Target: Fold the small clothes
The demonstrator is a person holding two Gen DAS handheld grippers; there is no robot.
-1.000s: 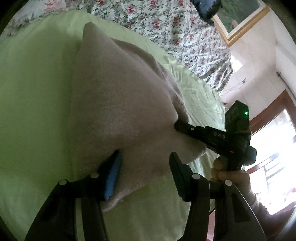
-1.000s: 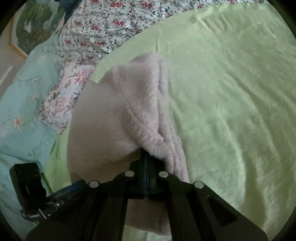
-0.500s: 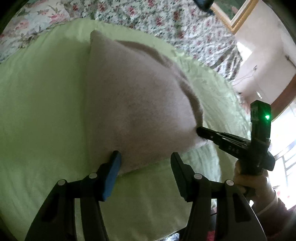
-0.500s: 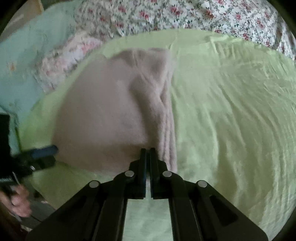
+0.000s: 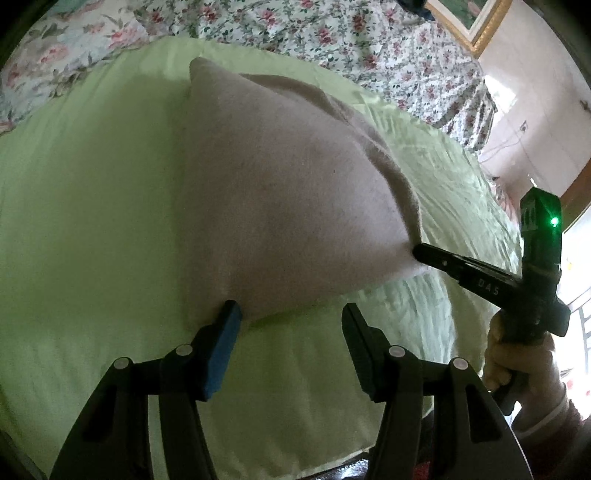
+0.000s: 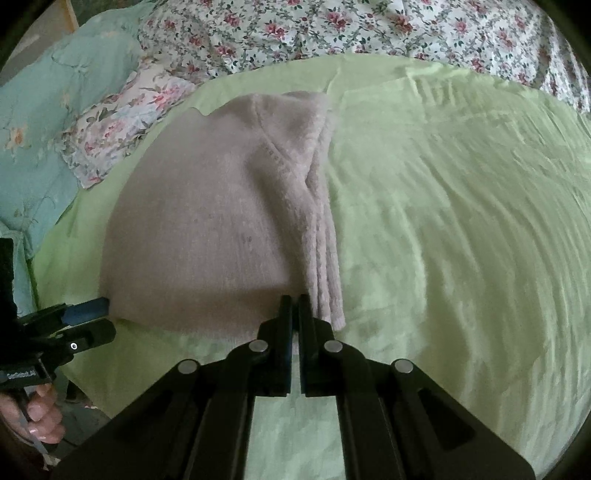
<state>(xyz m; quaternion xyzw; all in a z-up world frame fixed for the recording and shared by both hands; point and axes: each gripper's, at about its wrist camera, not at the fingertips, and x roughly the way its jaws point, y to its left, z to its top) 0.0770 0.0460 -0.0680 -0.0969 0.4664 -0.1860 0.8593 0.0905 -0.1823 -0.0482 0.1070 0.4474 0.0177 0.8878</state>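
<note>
Folded garment laid down on the bed, one corner let go.

We see that the pinkish knit garment [image 5: 288, 206] now lies flat on the green sheet [image 5: 92, 206], where a second ago its near edge hung lifted; the left gripper [image 5: 291, 321] has its jaws apart, the blue pad just touching the near left corner, while the right gripper [image 6: 294, 306] has its jaws together, seemingly still pinching the near right corner. We judge the fold laid, with only the right release and perhaps some smoothing left. A ribbed edge [image 6: 325, 236] lies stacked along the garment's right side. Around it, a floral quilt [image 6: 369, 29] and a teal quilt [image 6: 40, 122] border the sheet well apart from the garment; nothing blocks either gripper's withdrawal.
</note>
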